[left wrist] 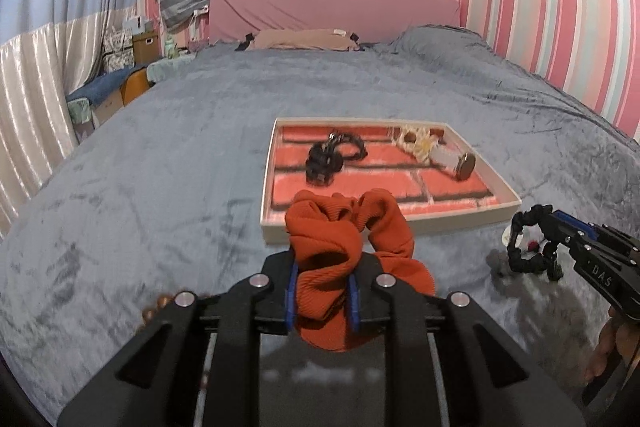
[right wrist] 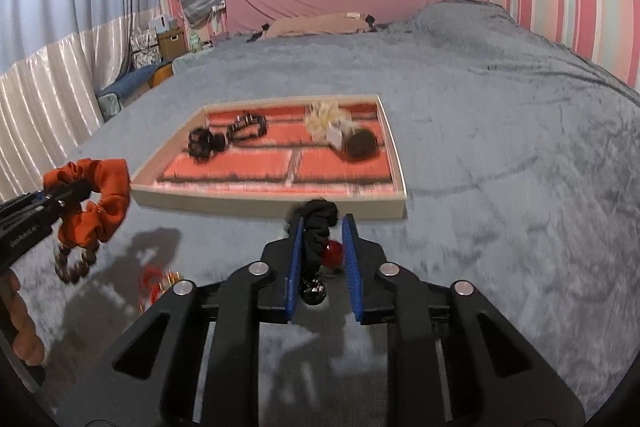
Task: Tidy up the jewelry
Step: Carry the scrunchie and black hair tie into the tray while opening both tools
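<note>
Two grippers up over the grey blanket, each w/ a hair tie. Left gripper: blue pads clamped tight on the orange scrunchie, fabric bunched btwn them and spilling out above and below; in the right wrist view the scrunchie hangs clear of the bed. Brown bead bracelet lies just under it on the blanket; the left wrist view shows only a few of its beads, at the gripper's left edge. Right gripper: jaws narrow, black scrunchie w/ a red bead and a black bead pinched at the left pad; right pad contact unclear from its own cam. In the left wrist view that black loop is lifted off the blanket. Small red-and-gold piece lies on the blanket near-left, blurred.

Just beyond: shallow tray w/ brick-pattern lining. Inside, black pieces at left; pale flower-like item and a clear tube w/ brown cap at right. Far end: pink headboard, striped wall.
</note>
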A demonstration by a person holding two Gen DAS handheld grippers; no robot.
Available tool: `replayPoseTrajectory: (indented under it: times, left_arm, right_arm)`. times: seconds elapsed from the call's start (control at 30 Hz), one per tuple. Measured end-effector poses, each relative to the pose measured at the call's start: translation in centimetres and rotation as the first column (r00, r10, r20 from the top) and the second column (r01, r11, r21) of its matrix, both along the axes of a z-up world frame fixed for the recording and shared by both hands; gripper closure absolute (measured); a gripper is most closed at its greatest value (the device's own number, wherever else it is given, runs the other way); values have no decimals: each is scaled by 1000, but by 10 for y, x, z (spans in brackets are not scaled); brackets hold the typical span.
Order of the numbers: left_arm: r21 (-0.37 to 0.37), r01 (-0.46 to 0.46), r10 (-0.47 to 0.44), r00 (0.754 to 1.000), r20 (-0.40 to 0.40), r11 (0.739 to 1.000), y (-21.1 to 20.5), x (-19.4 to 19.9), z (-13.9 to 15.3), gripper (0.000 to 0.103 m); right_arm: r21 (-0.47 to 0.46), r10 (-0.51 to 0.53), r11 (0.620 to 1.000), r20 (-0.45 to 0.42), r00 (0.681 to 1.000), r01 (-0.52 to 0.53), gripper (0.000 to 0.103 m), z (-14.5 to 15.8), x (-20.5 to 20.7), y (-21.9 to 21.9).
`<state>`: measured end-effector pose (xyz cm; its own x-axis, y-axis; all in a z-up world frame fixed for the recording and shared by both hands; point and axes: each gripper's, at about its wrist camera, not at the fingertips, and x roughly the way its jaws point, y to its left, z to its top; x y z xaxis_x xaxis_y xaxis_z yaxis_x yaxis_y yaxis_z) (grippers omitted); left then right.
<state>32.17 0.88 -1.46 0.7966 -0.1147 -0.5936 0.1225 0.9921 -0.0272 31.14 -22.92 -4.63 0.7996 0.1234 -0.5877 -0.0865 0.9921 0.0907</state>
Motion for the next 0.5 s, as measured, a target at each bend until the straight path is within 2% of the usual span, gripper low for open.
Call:
replayPoseTrajectory:
  times: [0.13,0.27,0.5]
  left_arm:
    - [-2,2,-2,1000,1,1000,-10,30,10,84]
    - [5,-1,1,1000,-7,1000,-21,59,11,84]
    - [-27,17,-17,1000,-3,1000,-24,78,8,84]
  right_arm:
    - [-2,5,1000,22,1000,-5,92,16,26,4]
    - [-8,18,1000,15,1000,-18,93,19,52,4]
    - [17,5,1000,1,1000,-5,94,14,60,-20]
